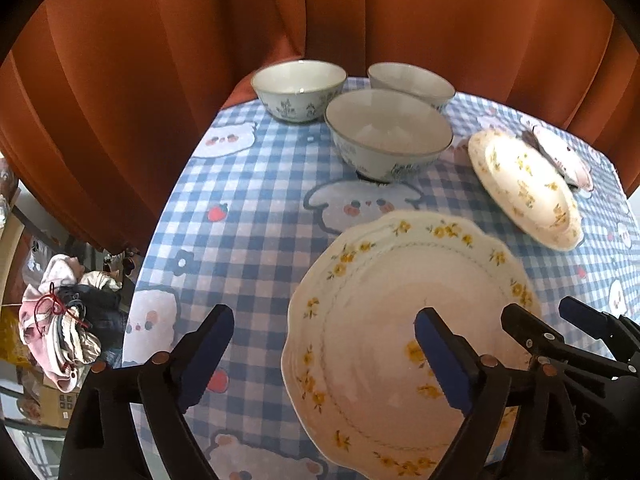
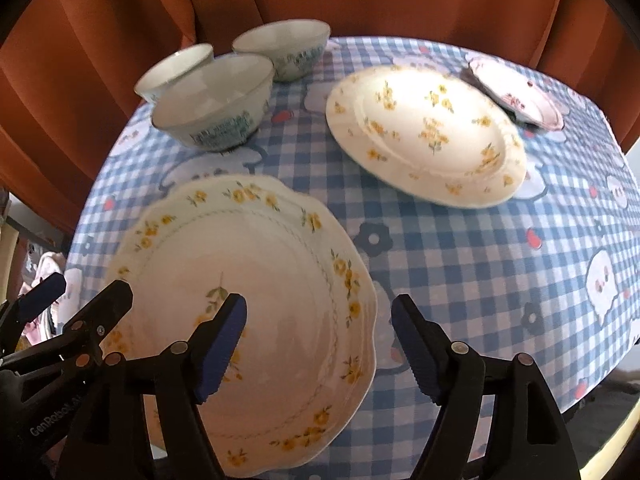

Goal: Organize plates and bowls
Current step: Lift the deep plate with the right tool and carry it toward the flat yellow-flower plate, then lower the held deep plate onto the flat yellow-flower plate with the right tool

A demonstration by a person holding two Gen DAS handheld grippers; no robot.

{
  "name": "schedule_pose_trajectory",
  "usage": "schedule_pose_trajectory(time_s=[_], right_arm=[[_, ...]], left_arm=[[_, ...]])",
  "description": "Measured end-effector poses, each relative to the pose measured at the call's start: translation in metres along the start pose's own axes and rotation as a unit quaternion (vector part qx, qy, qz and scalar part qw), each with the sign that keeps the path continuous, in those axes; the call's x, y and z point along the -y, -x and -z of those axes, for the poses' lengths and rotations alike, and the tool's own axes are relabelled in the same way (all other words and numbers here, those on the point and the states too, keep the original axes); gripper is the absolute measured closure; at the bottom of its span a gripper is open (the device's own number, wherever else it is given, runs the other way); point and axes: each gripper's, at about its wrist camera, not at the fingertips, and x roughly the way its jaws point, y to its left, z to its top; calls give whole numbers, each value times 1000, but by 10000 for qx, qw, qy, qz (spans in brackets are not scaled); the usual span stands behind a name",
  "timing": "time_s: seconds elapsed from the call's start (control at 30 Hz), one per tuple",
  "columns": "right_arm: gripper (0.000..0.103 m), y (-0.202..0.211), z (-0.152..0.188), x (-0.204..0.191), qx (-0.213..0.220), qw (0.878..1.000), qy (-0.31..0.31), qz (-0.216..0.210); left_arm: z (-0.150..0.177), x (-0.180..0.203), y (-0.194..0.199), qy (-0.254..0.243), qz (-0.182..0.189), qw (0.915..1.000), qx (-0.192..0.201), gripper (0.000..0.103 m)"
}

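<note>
Left gripper (image 1: 324, 350): released, jaws spread wide; one finger hangs over the bare cloth, the other over the scalloped plate (image 1: 408, 344). Nothing sits between the pads.
Right gripper (image 2: 318, 338): released too, jaws apart; one finger is over the scalloped plate (image 2: 256, 320), the other over the cloth beyond its right rim. Pads press on nothing.
Scalloped plate: lies flat on the checked tablecloth (image 1: 248, 208) at the near edge, directly below both grippers, yellow flowers round its rim.
Round plate (image 1: 524, 188): yellow-flowered, farther back to the right, apart from the scalloped one.
Small pink plate (image 1: 564, 156): behind the round plate; its near edge appears to overlap or touch it, cannot tell which.
Bowls: three in a close cluster at the far left of the table, front bowl (image 1: 388, 132), back-left bowl (image 1: 298, 88), back-right bowl (image 1: 412, 82). All upright; none nested.
Step in hand (judgement): plates remain spread and unstacked; next plate or bowl is to be fetched.
Method advised: take a rim squarely between the pads with both fingers clear of the cloth, lift level, and lower it centred before letting go.
Risk (judgement): glazed rims are slippery and thin; a shallow bite could let a plate tilt or slide out.
</note>
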Motion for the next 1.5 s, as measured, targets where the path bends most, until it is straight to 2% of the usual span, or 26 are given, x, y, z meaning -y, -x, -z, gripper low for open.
schedule_pose_trajectory(time_s=[0.3,0.47,0.67,0.77,1.07,1.23,1.5], right_arm=[[25,20,-15,27,302,9995,-20,74],[25,19,-29,57,302,9995,-105,40],[25,12,-45,96,327,9994,-95,19],[25,6,-57,119,333,9993,-172,-8],[25,-14,-101,169,433,9988,-236,-21],[26,-35,-124,182,358,9991,-209,-25],[34,-71,-151,187,313,9995,-23,-45]], left_arm=[[-16,32,6,7,148,9998,167,9],[-28,62,2,-21,177,9995,243,9],[-44,106,-12,-42,78,9999,131,9],[-51,127,-18,-149,-11,9997,174,10],[-82,173,-49,124,-50,9998,176,13],[-98,187,-74,265,-125,9995,120,16],[-110,196,-110,508,-208,9985,-87,26]])
